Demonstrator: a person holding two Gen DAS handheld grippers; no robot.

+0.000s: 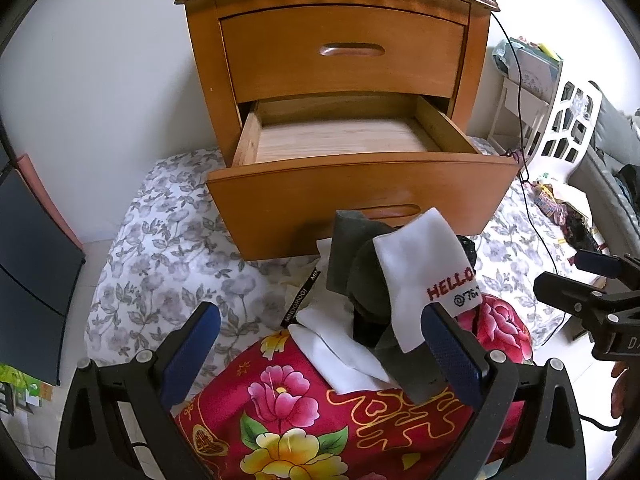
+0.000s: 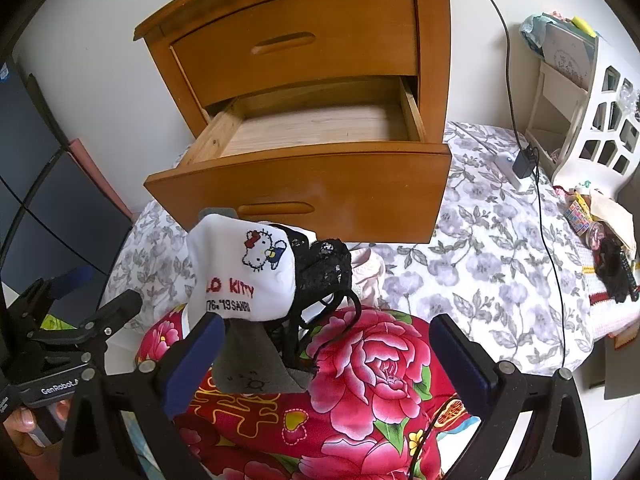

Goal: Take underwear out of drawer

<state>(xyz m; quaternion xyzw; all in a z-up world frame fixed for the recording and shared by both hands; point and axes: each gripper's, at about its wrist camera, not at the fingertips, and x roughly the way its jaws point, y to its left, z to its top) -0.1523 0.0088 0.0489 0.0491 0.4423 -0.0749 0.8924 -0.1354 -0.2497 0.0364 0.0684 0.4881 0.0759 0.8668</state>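
Observation:
The wooden nightstand's lower drawer (image 1: 344, 140) (image 2: 316, 124) is pulled out, and its bare wood bottom shows nothing inside. In front of it a pile of clothes rests on a red floral cushion (image 1: 304, 412) (image 2: 380, 368): a white Hello Kitty sock (image 1: 420, 272) (image 2: 244, 264), a grey garment (image 1: 352, 248) (image 2: 256, 364), black lace underwear (image 2: 324, 268), a pale pink piece (image 2: 368, 268) and a white garment (image 1: 340, 344). My left gripper (image 1: 324, 356) is open just before the pile, its right finger beside the sock. My right gripper (image 2: 328, 360) is open over the cushion, with the grey garment by its left finger.
The nightstand's upper drawer (image 1: 344, 52) is closed. A grey-flowered sheet (image 2: 480, 248) covers the bed around the cushion. A black cable (image 2: 540, 200) runs down the right side. A white shelf unit (image 2: 592, 120) and small clutter sit at the right; dark panels (image 1: 28, 280) stand at the left.

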